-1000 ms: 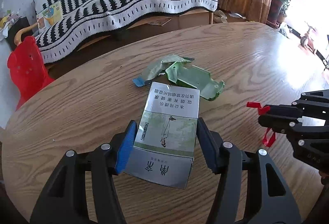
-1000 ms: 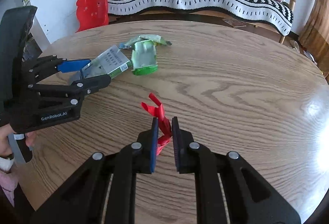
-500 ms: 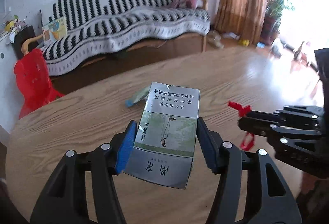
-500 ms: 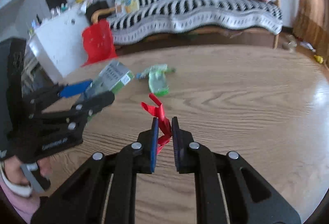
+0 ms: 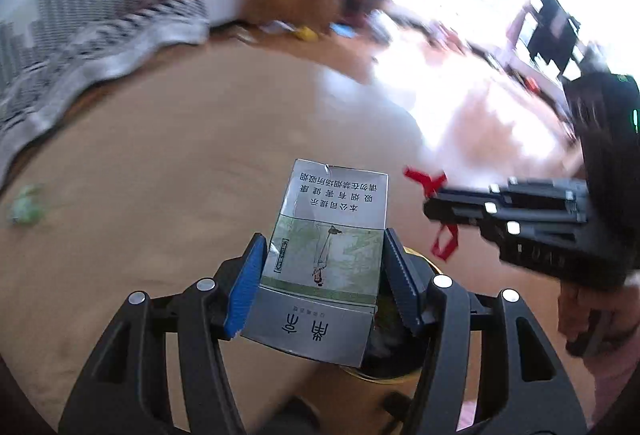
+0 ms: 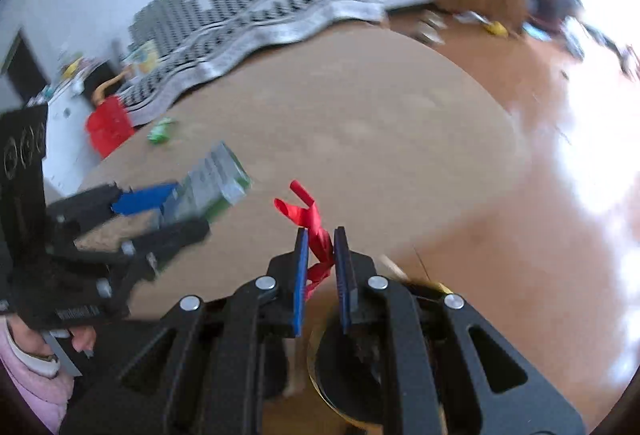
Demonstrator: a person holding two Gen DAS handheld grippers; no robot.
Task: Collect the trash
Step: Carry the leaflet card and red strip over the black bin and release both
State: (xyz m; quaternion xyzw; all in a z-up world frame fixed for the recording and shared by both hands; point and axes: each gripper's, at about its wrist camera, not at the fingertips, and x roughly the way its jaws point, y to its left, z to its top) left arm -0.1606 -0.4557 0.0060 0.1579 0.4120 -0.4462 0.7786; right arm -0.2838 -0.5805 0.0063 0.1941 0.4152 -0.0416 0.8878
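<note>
Red scrap [image 6: 316, 235] sits pinched in my right tongs [image 6: 321, 275], right above the dark bin [image 6: 352, 375], while my left tongs [image 5: 320, 275] squeeze the box [image 5: 328, 255] beside.

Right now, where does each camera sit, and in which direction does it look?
Left wrist: on the left gripper, facing along its fingers at the held cigarette pack; the right gripper shows.
Right wrist: on the right gripper, facing its red scrap; the left gripper shows.
Shared: pack, scrap, wooden table.
</note>
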